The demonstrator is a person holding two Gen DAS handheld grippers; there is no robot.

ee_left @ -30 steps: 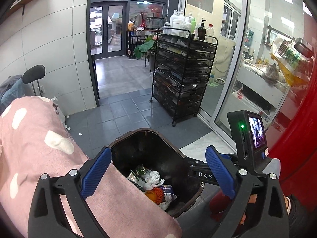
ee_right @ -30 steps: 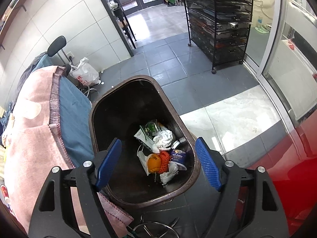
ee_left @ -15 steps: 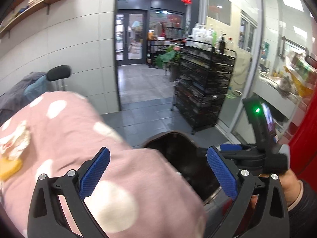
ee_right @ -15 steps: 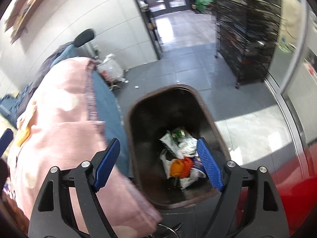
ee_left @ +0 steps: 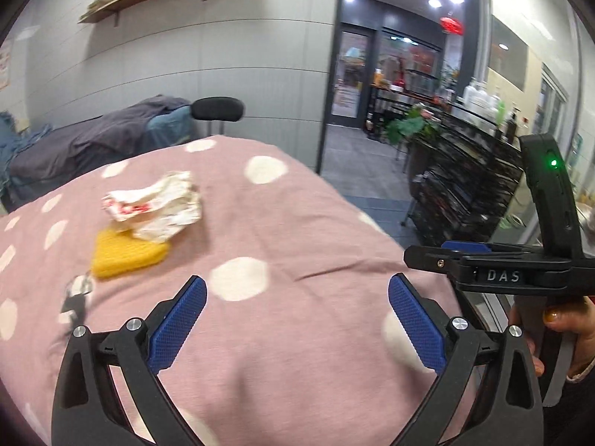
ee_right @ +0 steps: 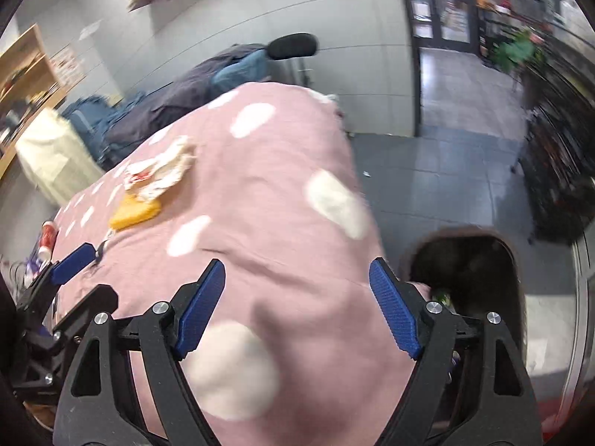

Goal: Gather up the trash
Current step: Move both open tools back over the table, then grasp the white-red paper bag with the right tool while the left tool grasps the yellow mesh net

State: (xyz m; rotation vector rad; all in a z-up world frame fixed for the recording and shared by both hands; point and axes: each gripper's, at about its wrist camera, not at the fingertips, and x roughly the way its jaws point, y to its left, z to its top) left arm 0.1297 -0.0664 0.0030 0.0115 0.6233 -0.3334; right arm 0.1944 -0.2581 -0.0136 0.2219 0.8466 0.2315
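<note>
A crumpled white wrapper with red print lies on the pink dotted cloth, and a yellow piece sits just in front of it. My left gripper hovers open over the cloth, nearer than the trash and to its right, nothing between its blue pads. My right gripper is open and empty above the cloth's near edge. The dark bin stands on the floor to the right, mostly hidden behind the cloth.
The right gripper's body and the hand on it fill the right side of the left wrist view. A black wire rack stands on the grey tile floor. Clothes are heaped on a chair behind the cloth.
Both grippers swung left, away from the open bin and over the pink cloth. The bin's contents have left view and the wrapper and yellow piece have come in. Both stayed open.
</note>
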